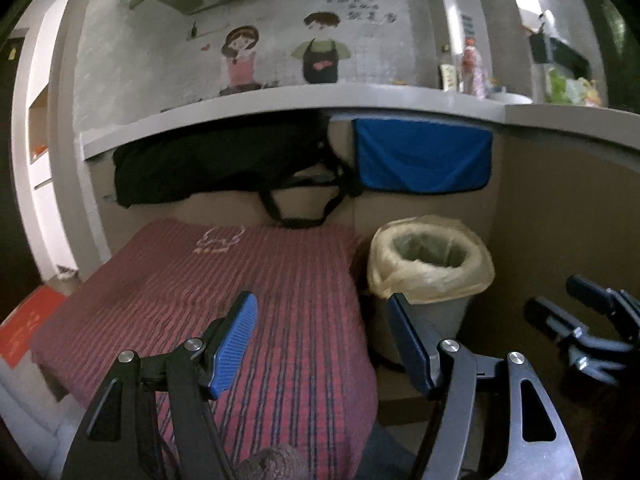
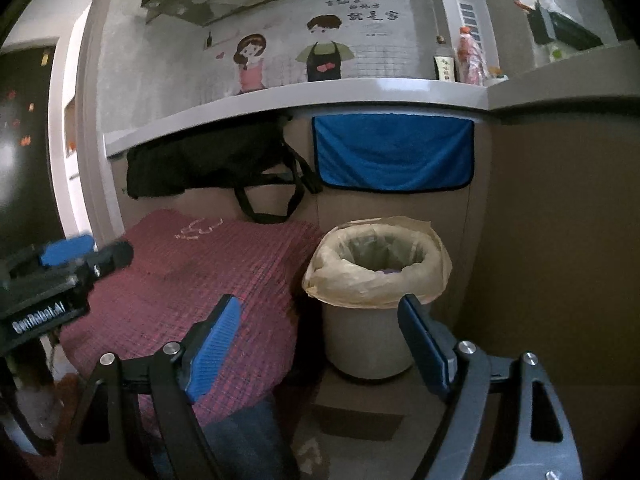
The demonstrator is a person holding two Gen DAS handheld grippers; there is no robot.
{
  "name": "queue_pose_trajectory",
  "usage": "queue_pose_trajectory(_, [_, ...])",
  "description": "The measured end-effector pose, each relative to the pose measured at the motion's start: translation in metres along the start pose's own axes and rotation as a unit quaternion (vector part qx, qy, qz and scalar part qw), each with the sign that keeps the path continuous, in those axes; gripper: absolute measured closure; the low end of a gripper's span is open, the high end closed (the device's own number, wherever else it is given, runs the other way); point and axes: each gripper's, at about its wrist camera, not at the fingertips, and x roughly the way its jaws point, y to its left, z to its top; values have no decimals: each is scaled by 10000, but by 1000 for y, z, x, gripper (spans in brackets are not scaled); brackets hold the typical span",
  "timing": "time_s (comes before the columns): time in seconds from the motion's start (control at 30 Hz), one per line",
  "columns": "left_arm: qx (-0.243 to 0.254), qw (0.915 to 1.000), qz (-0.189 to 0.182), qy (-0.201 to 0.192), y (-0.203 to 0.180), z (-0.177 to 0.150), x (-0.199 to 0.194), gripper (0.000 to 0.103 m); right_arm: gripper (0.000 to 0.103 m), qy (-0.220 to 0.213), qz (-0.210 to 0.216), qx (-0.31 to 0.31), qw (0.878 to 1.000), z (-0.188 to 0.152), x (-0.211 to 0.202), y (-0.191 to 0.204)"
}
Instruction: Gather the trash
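Observation:
A grey waste bin (image 1: 428, 276) (image 2: 372, 280) lined with a pale yellow bag stands on the floor beside a table under a red striped cloth (image 1: 240, 292) (image 2: 192, 276). Something purple lies deep inside the bin (image 2: 386, 270) in the right wrist view. My left gripper (image 1: 322, 320) is open over the cloth's right edge, with nothing between its blue pads. My right gripper (image 2: 320, 324) is open in front of the bin, also holding nothing. Each gripper appears at the side of the other's view: the right gripper (image 1: 568, 304) and the left gripper (image 2: 88, 248). No loose trash shows on the cloth.
A grey counter ledge (image 1: 320, 100) runs above, with a bottle (image 1: 472, 68) and small items on it. A black bag (image 1: 216, 164) and a blue towel (image 1: 424, 156) hang under the ledge. Brown panels close in the corner behind and right of the bin.

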Motion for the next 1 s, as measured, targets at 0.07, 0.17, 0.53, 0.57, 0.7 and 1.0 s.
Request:
queue_pose_trajectory(0.07, [-83, 9999, 56, -18, 4, 0, -3, 35, 24, -54, 34, 24, 10000, 2, -2, 1])
queue_pose_trajectory(0.17, [-160, 9998, 85, -126, 8, 1, -11, 35, 24, -130, 61, -57, 9999, 5, -4, 6])
queue_pose_trajectory(0.53, [-227, 9994, 209, -138, 12, -1, -19, 35, 24, -164, 218, -170, 9995, 5, -5, 18])
queue_pose_trajectory(0.57, [-241, 9994, 227, -136, 13, -1, -20, 35, 24, -158, 228, -167, 9995, 5, -5, 19])
queue_pose_trajectory(0.7, [-254, 9992, 272, -124, 14, -1, -20, 35, 24, -150, 258, -168, 9994, 4, -5, 20])
queue_pose_trajectory(1.0, [-249, 9992, 267, -146, 18, -1, -20, 35, 24, -146, 260, -157, 9994, 3, -6, 21])
